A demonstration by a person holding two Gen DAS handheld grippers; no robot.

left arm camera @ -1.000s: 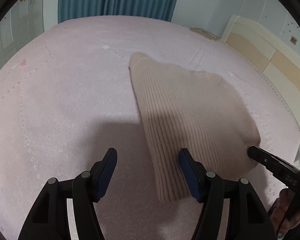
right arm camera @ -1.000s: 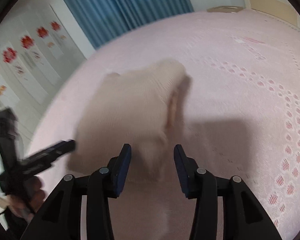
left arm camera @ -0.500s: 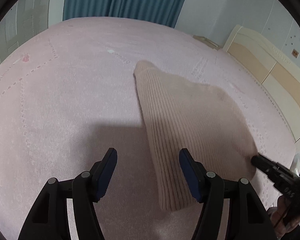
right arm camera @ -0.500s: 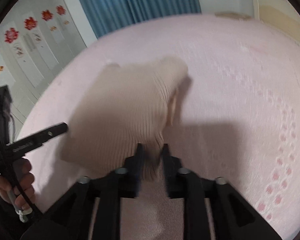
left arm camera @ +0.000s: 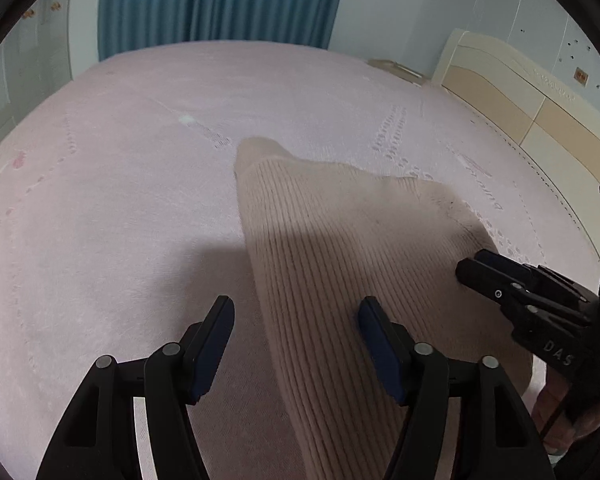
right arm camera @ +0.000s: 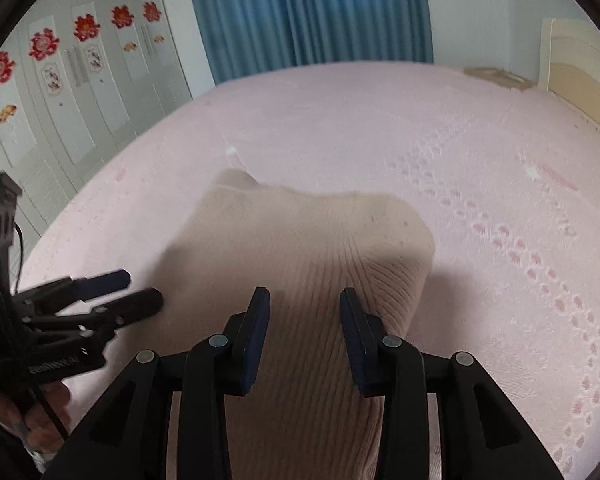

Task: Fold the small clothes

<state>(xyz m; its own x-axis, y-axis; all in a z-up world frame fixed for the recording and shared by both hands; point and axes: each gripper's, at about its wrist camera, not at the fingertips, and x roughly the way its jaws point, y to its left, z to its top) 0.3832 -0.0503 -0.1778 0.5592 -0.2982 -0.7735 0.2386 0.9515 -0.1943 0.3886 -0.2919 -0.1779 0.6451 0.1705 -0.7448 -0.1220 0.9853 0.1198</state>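
A beige ribbed knit garment (left arm camera: 340, 248) lies folded on the pink bedspread (left arm camera: 120, 200); it also shows in the right wrist view (right arm camera: 300, 248). My left gripper (left arm camera: 296, 332) is open, its jaws straddling the garment's left edge near its near end. My right gripper (right arm camera: 304, 328) is open over the garment's near right part, nothing held. The right gripper also shows in the left wrist view (left arm camera: 476, 268), at the garment's right edge. The left gripper shows in the right wrist view (right arm camera: 136, 290), at the garment's left edge.
The pink bedspread (right arm camera: 500, 200) stretches far on all sides. A cream headboard (left arm camera: 520, 96) stands at the right, blue curtains (left arm camera: 220, 0) at the back, white wardrobe doors with red flower stickers (right arm camera: 60, 80) at the left.
My right gripper was shut on the garment's near edge half a second ago and has opened, letting it go. Both grippers have moved closer over the garment.
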